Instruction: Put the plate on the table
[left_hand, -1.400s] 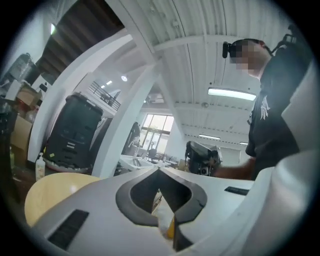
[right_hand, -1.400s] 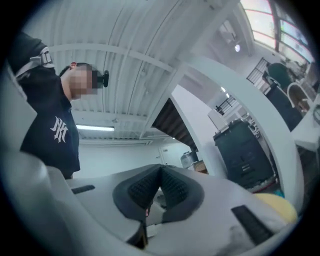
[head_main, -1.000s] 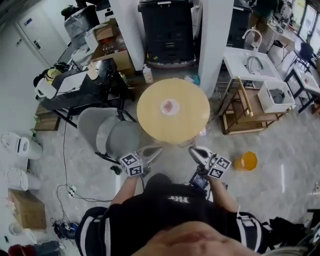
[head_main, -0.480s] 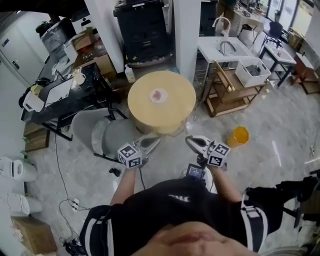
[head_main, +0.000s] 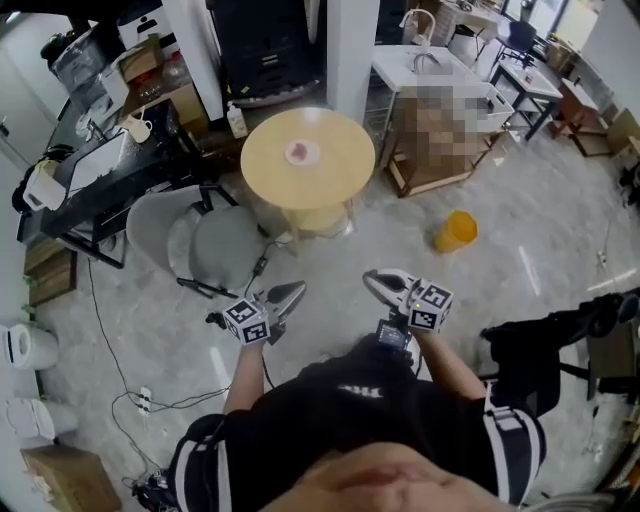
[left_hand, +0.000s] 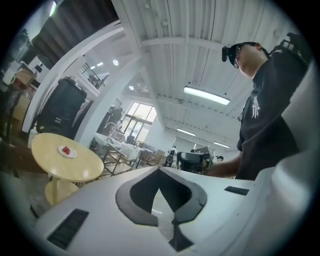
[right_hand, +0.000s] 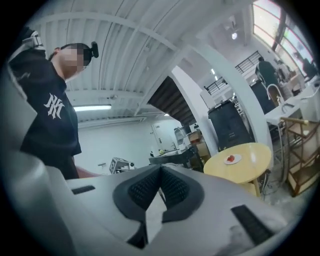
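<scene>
The plate (head_main: 310, 151) sits on the round yellow table (head_main: 345, 165), and we're further from it now. A second ago the tabletop was right in front of our jaws. Half a second ago it had slid a little away, and now it's well up the head view, with a wide stretch of grey floor (head_main: 330, 260) between us and it. The plate hasn't budged on the top, and a small red thing (head_main: 298, 152) is still on it.

The left gripper (head_main: 292, 291) and the right gripper (head_main: 372, 280) hang low in front of our chest, well apart from the table. Each has its jaws pressed together at the tips and grips nothing. Both gripper views show the pads meeting, with only the room beyond.

Around us, a grey chair (head_main: 190, 245) stands just left of the table, its base reaching toward our left gripper. A dark cable (head_main: 262, 262) trails on the floor beside it. An orange bucket (head_main: 455, 231) sits on the floor off to the right, apart from the table. A black desk (head_main: 110, 180) runs along the left, and a white pillar (head_main: 348, 40) rises behind the table. Between our jaws and the table lies grey floor, and the chair crowds the left side of that gap.

The plate lies flat, face up, a little left of the tabletop's middle. It's round, so we can pick out no long axis and no heading
</scene>
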